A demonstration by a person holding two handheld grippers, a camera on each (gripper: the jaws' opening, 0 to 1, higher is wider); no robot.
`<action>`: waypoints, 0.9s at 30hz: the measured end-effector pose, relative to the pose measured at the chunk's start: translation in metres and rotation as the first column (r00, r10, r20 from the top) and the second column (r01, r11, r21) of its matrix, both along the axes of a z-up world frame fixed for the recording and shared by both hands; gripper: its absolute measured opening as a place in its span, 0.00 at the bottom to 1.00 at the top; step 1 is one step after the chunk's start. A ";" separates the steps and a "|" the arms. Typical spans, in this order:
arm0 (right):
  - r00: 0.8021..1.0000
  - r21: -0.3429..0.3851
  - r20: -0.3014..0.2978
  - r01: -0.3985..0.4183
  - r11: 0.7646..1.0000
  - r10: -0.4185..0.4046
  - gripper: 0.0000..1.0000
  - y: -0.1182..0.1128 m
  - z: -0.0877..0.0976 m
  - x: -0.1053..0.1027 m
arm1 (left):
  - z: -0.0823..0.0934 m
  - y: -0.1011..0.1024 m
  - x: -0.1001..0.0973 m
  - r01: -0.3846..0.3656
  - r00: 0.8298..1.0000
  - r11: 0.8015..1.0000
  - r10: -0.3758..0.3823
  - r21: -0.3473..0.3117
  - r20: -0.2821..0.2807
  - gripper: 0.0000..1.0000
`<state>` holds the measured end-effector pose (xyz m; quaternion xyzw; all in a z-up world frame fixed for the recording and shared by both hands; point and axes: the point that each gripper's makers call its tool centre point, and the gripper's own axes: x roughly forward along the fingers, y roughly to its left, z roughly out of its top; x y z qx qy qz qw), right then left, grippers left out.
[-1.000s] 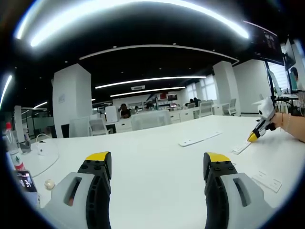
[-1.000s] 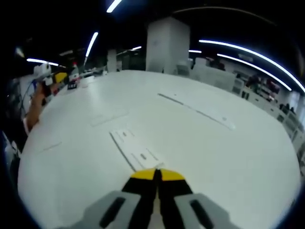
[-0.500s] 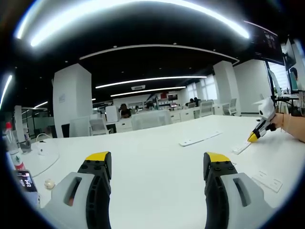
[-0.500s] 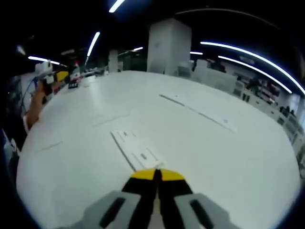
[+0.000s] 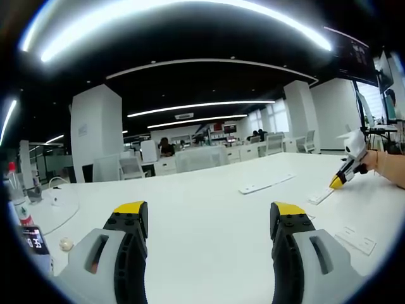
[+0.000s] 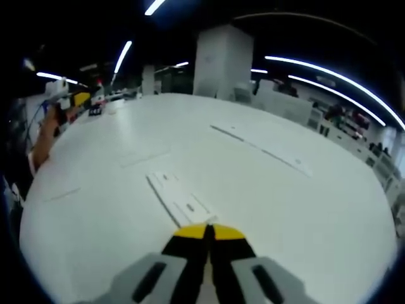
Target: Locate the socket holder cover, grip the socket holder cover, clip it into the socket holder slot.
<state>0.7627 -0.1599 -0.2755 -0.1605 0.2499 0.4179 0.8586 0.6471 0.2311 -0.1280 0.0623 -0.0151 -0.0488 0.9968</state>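
Observation:
A flat white socket holder cover (image 6: 179,198) lies on the white table (image 6: 297,215), straight ahead of my right gripper (image 6: 209,232). That gripper is shut, and its yellow tips rest at the cover's near end. I cannot tell whether they press on it. From the left gripper view, the right gripper (image 5: 336,182) reaches in at the right with its tip on the same cover (image 5: 319,196). A long white socket holder strip (image 5: 266,184) (image 6: 262,149) lies further out. My left gripper (image 5: 209,218) hovers open over bare table, nothing between its jaws.
Another white cover piece (image 5: 354,239) lies near the table's right edge. A red-capped bottle (image 5: 14,183), a small timer (image 5: 33,239) and a cable (image 5: 60,199) sit at the left. A person's arm (image 6: 39,144) holds the left gripper (image 6: 71,101). Office desks and chairs stand beyond.

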 end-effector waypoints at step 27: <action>0.890 0.229 0.455 -0.089 0.969 -0.026 0.18 -0.019 0.179 -0.076 | 0.017 0.010 -0.005 -0.027 0.998 1.000 0.026 0.015 0.055 0.79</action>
